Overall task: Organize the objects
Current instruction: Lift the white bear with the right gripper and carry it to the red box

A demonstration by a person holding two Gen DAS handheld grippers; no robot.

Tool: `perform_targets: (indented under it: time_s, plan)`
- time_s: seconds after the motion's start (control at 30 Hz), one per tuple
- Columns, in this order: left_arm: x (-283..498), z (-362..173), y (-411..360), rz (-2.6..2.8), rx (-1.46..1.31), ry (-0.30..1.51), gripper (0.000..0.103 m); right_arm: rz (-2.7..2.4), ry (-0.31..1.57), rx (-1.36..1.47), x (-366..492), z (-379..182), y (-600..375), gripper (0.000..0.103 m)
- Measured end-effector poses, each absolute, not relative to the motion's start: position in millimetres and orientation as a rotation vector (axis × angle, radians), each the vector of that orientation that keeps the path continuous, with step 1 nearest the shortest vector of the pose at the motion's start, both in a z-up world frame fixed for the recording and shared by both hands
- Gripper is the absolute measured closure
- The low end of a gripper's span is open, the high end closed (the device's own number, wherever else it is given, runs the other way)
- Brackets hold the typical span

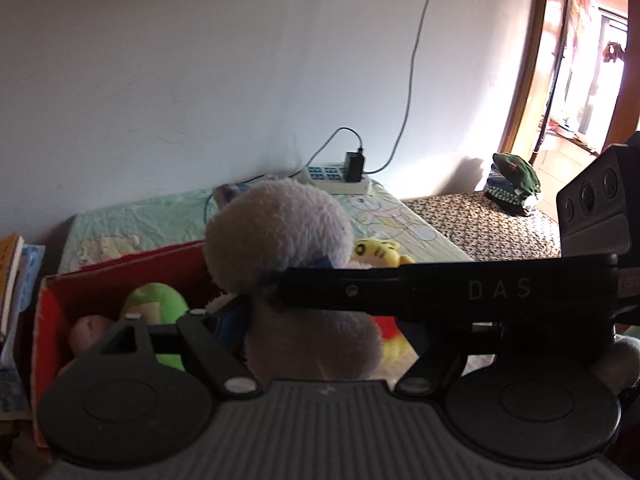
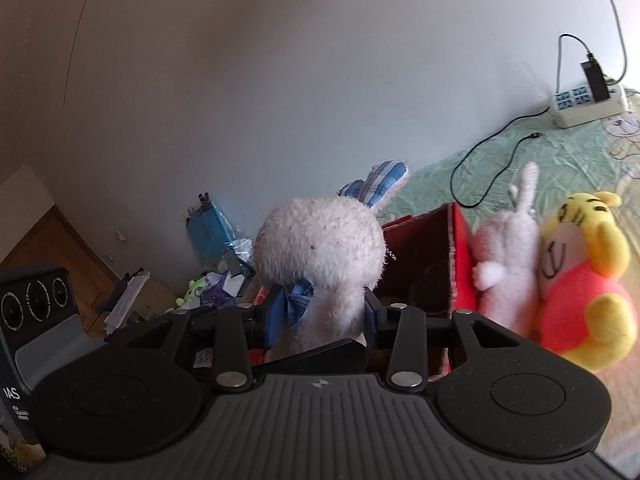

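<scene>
We had the white plush rabbit point(image 2: 320, 248) pinched at the neck by the right gripper point(image 2: 320, 320), its pads pressing just beside the blue bow point(image 2: 298, 300), with the toy hanging over the near edge of the red cardboard box point(image 2: 460, 256). Our left gripper point(image 1: 316, 344) framed the rabbit's body from below; its jaws stood wide, and whether they actually gripped the fur we could not tell, since the right gripper's finger crossed in front. To do this step well, we judged we should carry the rabbit fully over the box opening, clear of the green plush point(image 1: 160, 308) already inside, and lower it before releasing. The Pooh bear point(image 2: 584, 280) and the small white plush point(image 2: 508, 264) leaned against the box's outer wall and might topple if bumped.
</scene>
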State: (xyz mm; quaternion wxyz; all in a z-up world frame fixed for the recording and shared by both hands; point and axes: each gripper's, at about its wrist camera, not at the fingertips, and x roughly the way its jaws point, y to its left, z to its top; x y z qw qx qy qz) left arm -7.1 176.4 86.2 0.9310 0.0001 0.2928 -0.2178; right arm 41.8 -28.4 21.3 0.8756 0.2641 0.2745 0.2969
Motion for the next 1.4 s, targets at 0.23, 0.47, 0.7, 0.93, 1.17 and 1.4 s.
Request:
perform_targets:
  time_s: [0.23,0.47,0.7,0.93,1.17,1.4]
  plan:
    - [-2,74,242,-0.316,-0.054,0.634,0.026,0.72,0.614,0.528,68,10,40,0.061]
    - [16,50,286,-0.263,-0.109,0.696,0.027,0.733,0.641,0.473,82,-2,81,0.061]
    - [25,33,300,-0.25,-0.105,0.731,0.026,0.706,0.692,0.471,91,-15,98,0.061]
    - [33,20,309,-0.242,-0.102,0.772,0.025,0.704,0.704,0.411,90,-17,112,0.058]
    - [35,19,310,-0.234,-0.101,0.784,0.02,0.689,0.717,0.429,89,-19,111,0.056]
    - [34,19,304,-0.204,-0.064,0.795,0.018,0.665,0.697,0.44,83,-16,106,0.057]
